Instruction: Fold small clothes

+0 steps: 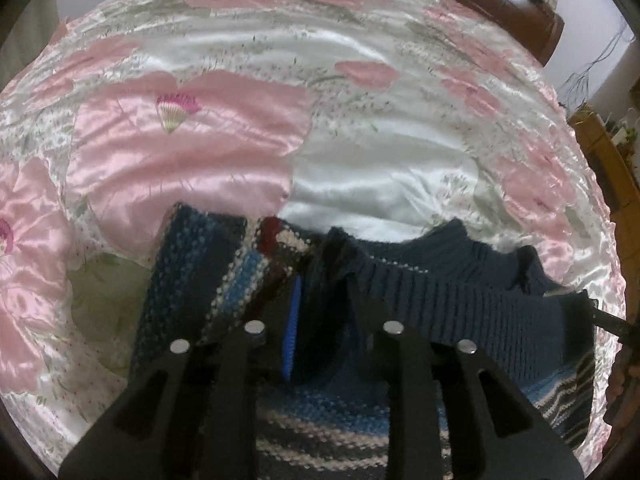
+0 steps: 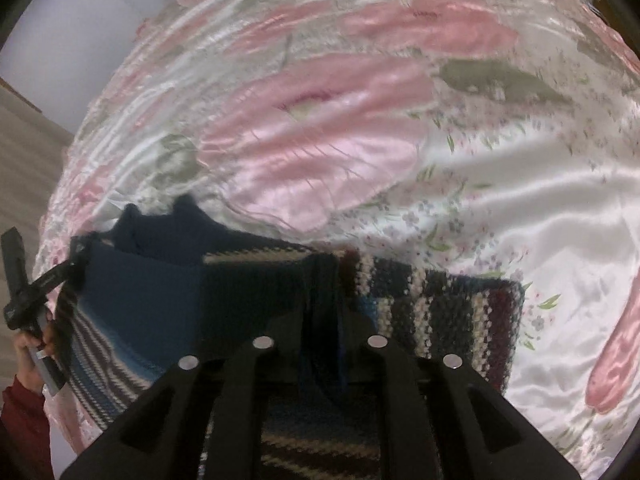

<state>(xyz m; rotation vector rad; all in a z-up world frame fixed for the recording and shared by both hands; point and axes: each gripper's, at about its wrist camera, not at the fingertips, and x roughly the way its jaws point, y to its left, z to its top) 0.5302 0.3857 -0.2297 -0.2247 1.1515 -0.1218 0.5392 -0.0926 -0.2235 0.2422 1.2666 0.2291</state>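
Sweater point(image 1: 460, 300) first: your small knitted one, navy ribbing with blue, cream and maroon stripes, is right under both tools, on the near part of the pink floral satin bedspread point(image 1: 192, 152).

Nearest you, your left gripper point(image 1: 324, 276) has its fingers drawn in on a bunched dark edge near the ribbed collar; a bright blue strip shows between them. They look clamped on knit, though the pinch itself is dark. Your right gripper point(image 2: 322, 280) looks the same from its own camera: fingers narrow, a fold of navy fabric rising between them, so it reads as holding the sweater point(image 2: 144, 304) too. At the left edge of that view, your hand point(image 2: 34, 346) in a red sleeve point(image 2: 20, 420) grips the left tool's handle.

Just past the fingertips, the striped body is doubled up; a striped part lies out to the left in the left view and another to the right in the right view, probably the sleeves. The navy collar band stands ruffled, not flat.

My judgement: you are mid-fold. One doubling looks begun, but nothing is laid flat and squared, and the sides still need bringing in and smoothing.

Farther out, the bedspread point(image 2: 320, 140) runs in shiny wrinkles, with brown wooden furniture point(image 1: 516, 4) beyond its far edge.
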